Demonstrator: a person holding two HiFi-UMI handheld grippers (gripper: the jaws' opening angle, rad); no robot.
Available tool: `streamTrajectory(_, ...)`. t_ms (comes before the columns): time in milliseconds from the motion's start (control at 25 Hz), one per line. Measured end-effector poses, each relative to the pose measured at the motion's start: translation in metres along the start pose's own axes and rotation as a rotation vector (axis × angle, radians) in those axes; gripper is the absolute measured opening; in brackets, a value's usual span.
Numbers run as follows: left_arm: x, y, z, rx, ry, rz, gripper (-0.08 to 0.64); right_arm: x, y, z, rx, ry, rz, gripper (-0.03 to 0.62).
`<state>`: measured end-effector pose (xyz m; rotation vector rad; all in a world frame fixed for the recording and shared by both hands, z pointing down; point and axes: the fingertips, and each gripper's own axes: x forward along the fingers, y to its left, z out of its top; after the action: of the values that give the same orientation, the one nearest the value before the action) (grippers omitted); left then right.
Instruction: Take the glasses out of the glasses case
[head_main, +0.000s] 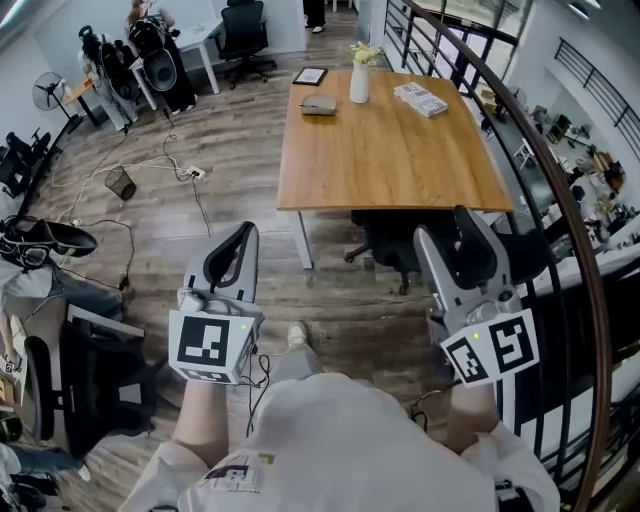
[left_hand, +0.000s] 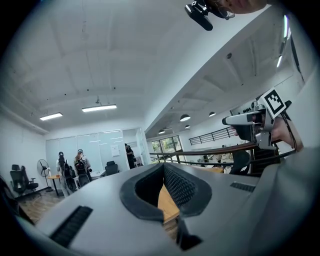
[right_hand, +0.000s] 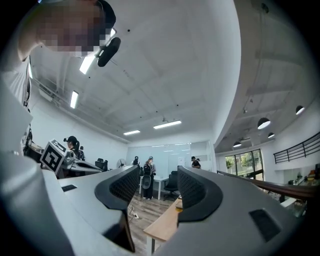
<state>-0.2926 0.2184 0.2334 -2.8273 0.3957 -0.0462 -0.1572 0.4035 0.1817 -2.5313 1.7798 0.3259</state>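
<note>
A small grey case (head_main: 318, 104), apparently the glasses case, lies closed near the far left corner of a wooden table (head_main: 400, 160) ahead of me. No glasses are visible. Both grippers are held level in front of my body, well short of the table. My left gripper (head_main: 243, 235) has its pads together at the tips with nothing between them (left_hand: 163, 187). My right gripper (head_main: 455, 225) stands open, a clear gap between its pads (right_hand: 159, 187), and it holds nothing. Each gripper shows at the edge of the other's view.
On the table stand a white vase (head_main: 359, 82) with flowers, a dark framed picture (head_main: 309, 76) and a stack of papers (head_main: 420, 98). A black office chair (head_main: 390, 245) is tucked under the near edge. A curved railing (head_main: 560, 200) runs along the right. Cables (head_main: 170, 165) lie on the floor.
</note>
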Motion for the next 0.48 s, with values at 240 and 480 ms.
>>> streamTrajectory(240,0.025,0.008,-0.01,-0.008,-0.006,0.018,0.017,0.015,-0.013,-0.017,-0.015,0.007,0.007,0.25)
streamTrajectory(480,0.064,0.011,-0.032,0.003,-0.024,-0.014,0.017,0.039,-0.03,-0.048,-0.025,0.041,-0.009,0.25)
